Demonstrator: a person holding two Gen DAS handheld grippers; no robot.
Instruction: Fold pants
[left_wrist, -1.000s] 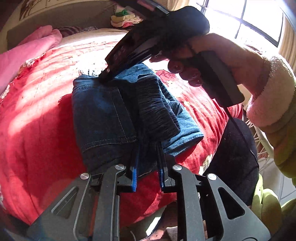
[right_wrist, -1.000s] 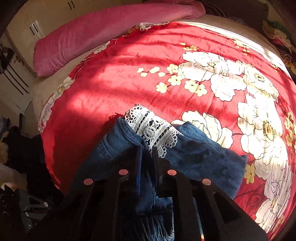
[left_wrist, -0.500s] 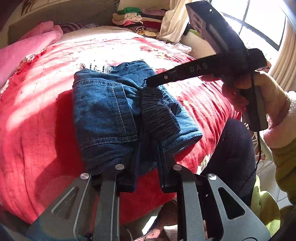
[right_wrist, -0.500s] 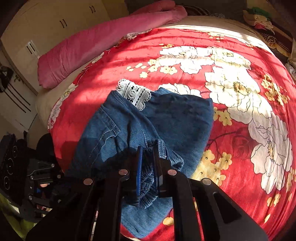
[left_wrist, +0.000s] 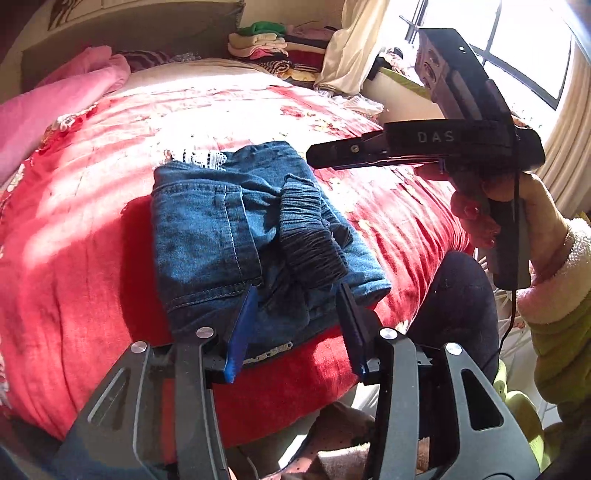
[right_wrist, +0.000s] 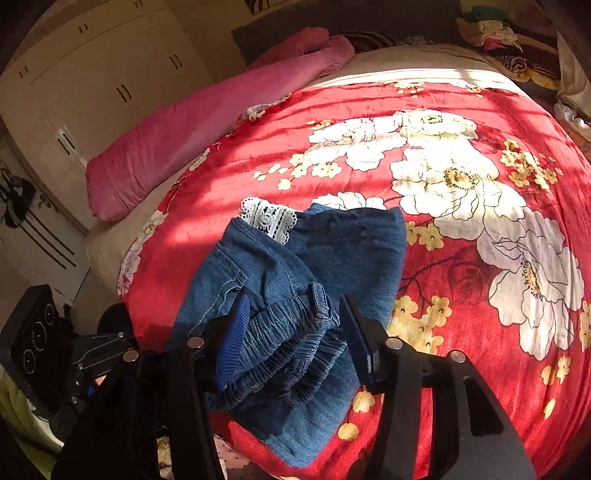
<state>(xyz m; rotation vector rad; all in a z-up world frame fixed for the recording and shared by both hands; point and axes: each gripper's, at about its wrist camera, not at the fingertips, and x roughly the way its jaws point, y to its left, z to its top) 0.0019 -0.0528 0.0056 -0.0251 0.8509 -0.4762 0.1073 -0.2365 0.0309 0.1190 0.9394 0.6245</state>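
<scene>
Left wrist view: folded pants (left_wrist: 258, 236) lying on the bed (left_wrist: 74, 280) near its edge, left hand-held gripper (left_wrist: 295, 325) and right hand-held gripper (right_wrist: 291, 332) both opening, pads clear of denim, apparently releasing the finished fold.

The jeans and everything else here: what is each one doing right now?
jeans: folded into a bundle, lying on the red bedspread.
lace trim: peeking out at the far edge.
left hand-held gripper: jaws opening, pads off the denim.
right hand-held gripper: jaws opening, waistband between them, not pinched.
pink pillow: lying along the bed's edge.
</scene>
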